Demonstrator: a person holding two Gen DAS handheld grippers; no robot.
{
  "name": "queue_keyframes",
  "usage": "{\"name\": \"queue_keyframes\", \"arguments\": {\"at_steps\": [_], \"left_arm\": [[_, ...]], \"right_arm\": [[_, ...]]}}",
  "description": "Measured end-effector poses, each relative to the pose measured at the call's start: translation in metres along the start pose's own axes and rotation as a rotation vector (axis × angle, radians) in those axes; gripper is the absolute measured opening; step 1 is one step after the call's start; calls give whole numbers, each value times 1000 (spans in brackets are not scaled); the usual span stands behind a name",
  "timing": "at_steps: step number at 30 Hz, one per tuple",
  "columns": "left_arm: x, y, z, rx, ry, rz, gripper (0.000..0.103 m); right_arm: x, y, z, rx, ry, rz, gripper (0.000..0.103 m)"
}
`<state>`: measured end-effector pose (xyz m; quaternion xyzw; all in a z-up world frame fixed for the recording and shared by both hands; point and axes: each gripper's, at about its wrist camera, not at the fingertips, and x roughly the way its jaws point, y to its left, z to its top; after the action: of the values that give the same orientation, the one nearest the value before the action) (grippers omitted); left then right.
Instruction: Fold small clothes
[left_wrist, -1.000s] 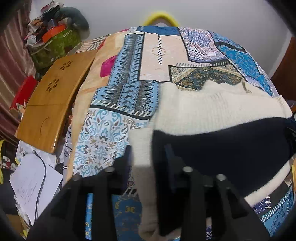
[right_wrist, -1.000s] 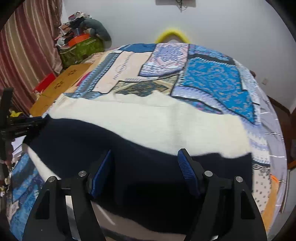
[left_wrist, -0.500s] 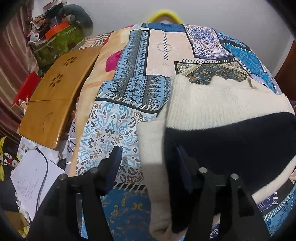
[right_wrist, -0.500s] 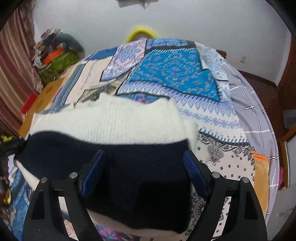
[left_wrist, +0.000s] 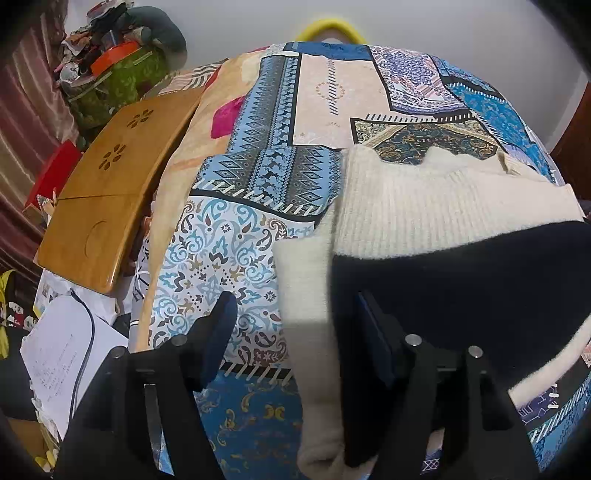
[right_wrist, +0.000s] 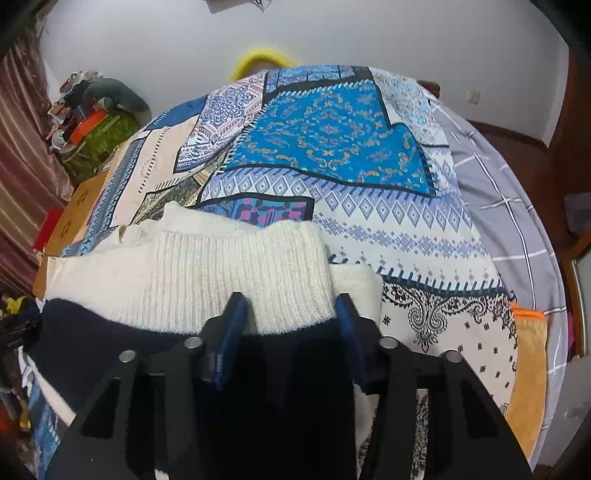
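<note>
A bed (right_wrist: 498, 206) carries everything, covered by a patchwork quilt (right_wrist: 332, 129) of blue, cream and grey patterned panels. A grey checked sheet (right_wrist: 517, 192) shows along the quilt's 3 o'clock side, and an orange cloth (right_wrist: 528, 373) lies at the 4 o'clock edge. A cream and navy knit sweater (right_wrist: 192, 273) lies flat on the quilt at 6 o'clock. Toward 9 o'clock, a wooden lap tray (left_wrist: 110, 192) rests at the bed's edge.
</note>
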<state>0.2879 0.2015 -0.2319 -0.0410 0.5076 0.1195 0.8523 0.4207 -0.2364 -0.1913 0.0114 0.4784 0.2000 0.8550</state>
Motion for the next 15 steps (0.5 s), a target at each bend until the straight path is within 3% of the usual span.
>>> {"name": "queue_keyframes", "arguments": {"at_steps": [2,3,8,13,15], "left_arm": [[1,0,0,-4,1,1,69],[2,1,0,-6,2,1,69],[3,0,-2,-5,-3,3,69],[4,1,-3,-15,2,4,74],[5,2,-3,-22,4,4,75]], "right_arm": [[0,0,1,-3,3,6,18],[0,0,2,-9,5,6,16],[-1,7,1,-75,-13,-53,10],[-13,-3,5,-34,-101,-129,8],[-10,-11,8,-2,-82,-135,8]]}}
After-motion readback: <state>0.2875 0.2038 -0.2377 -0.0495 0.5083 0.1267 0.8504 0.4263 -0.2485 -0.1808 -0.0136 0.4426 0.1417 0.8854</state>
